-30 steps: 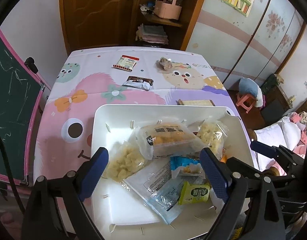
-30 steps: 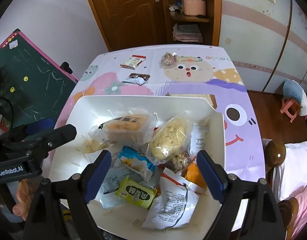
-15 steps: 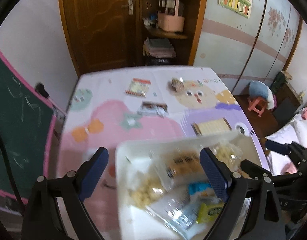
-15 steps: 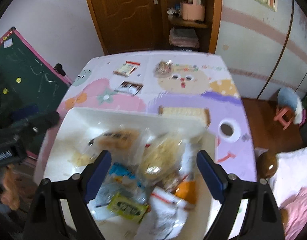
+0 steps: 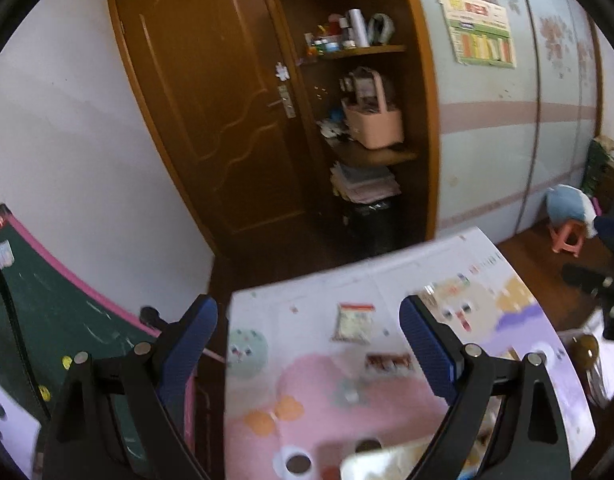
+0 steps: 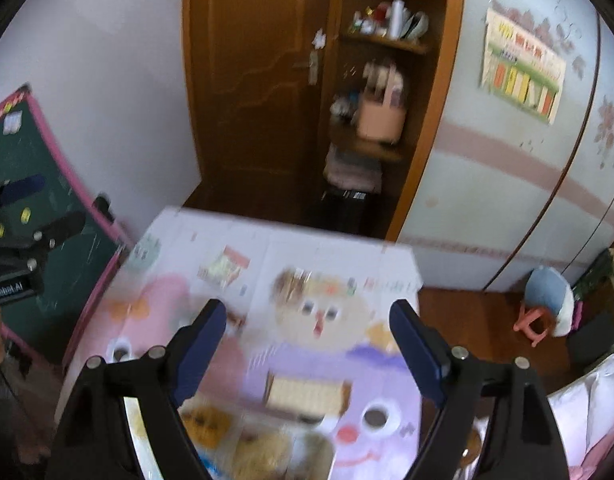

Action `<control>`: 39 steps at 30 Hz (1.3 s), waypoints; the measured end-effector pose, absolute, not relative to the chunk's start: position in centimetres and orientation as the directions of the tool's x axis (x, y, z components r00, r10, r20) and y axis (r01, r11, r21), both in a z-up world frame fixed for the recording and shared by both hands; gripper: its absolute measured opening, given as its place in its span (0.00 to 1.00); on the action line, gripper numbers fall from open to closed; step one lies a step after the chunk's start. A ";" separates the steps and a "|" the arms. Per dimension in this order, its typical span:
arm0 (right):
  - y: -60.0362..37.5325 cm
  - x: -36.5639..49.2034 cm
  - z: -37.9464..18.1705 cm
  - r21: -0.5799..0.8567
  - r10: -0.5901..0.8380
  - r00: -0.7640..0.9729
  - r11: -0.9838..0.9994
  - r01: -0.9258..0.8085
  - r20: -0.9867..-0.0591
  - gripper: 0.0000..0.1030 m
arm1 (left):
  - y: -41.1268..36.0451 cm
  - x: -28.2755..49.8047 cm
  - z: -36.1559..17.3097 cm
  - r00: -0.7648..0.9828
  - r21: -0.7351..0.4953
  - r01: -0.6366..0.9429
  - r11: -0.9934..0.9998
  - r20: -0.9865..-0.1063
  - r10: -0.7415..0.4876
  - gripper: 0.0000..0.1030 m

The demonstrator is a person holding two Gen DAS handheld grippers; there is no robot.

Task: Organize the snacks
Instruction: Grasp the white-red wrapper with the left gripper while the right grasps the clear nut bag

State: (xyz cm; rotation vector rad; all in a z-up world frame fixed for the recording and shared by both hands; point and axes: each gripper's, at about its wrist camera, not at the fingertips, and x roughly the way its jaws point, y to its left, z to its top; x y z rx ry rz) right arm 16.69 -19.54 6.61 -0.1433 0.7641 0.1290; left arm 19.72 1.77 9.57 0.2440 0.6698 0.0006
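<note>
Left wrist view: white tray [image 5: 381, 456] of snacks cut off at bottom edge, blurred, contents unreadable. Red-topped snack packet [image 5: 353, 322] flat on cartoon-print table [image 5: 307, 396], between left gripper [image 5: 309, 344] fingers in frame but far beyond them; dark packet [image 5: 389, 362] nearer. Fingers spread wide, nothing held. Right wrist view: heavy blur; tray snacks [image 6: 235, 432] low between right gripper [image 6: 307, 344] fingers, cracker pack [image 6: 307, 392] just past tray. Fingers closing, nothing between them. Packet print illegible. Wall poster [image 6: 521, 76] writing unreadable.

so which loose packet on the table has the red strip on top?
The pale packet farthest from the tray; the dark packet nearer has no red.
</note>
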 end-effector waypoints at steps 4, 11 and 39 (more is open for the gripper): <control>-19.8 21.9 7.7 -0.060 0.053 0.718 0.989 -0.132 -0.694 0.82 | 1.7 25.2 9.9 0.773 0.231 0.042 0.972 -0.624 0.115 0.89; -18.8 31.0 0.8 -0.002 0.051 0.608 0.996 -0.086 -0.792 0.82 | 0.8 33.9 1.5 0.650 0.213 0.048 0.976 -0.748 0.131 0.89; -15.8 39.3 -21.1 0.135 0.135 0.296 0.991 -0.021 -0.946 0.50 | -0.8 43.1 -22.6 0.308 0.086 0.044 0.995 -0.949 0.068 0.51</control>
